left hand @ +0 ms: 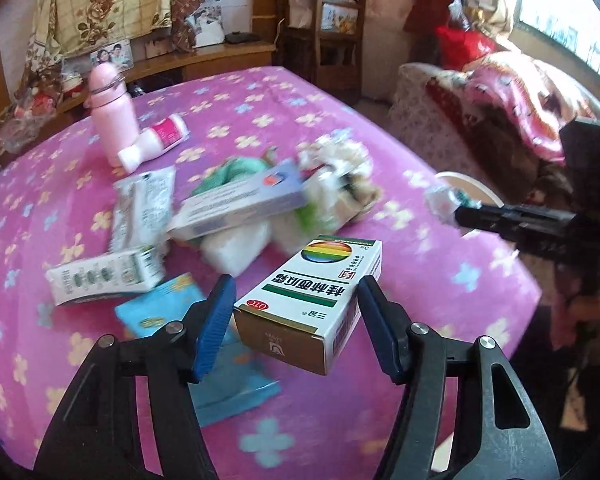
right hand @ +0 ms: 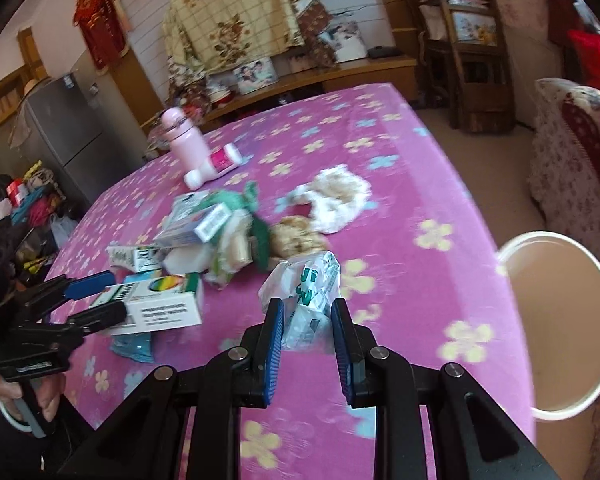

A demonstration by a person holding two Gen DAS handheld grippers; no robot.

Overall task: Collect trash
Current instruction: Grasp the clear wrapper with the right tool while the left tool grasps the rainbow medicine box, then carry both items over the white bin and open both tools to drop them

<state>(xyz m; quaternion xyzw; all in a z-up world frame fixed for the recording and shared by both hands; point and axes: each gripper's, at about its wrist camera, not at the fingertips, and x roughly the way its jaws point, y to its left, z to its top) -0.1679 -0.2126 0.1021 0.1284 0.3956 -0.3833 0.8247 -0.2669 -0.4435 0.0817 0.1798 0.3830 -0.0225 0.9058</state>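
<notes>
While both claws are loaded, the work stands at the carrying step of the collection. Covered in a pink flowered cloth, the tabletop (right hand: 380,128) carries a heap of trash (left hand: 236,208) near its middle: boxes, packets and crumpled paper, much of it blurred. A round white bin (right hand: 556,320) stands just off the tabletop's right edge, apparently empty. The left claw (left hand: 296,320) is spread wide and seems to grip a white medicine box (left hand: 312,304) by its sides, raised above a blue packet (left hand: 204,344) near the front edge. The right claw (right hand: 307,328) is closed narrowly on a crumpled wrapper (right hand: 308,292), near the right edge and short of the bin. In my judgement the next move calls for carrying the wrapper over the bin's mouth before letting go.
</notes>
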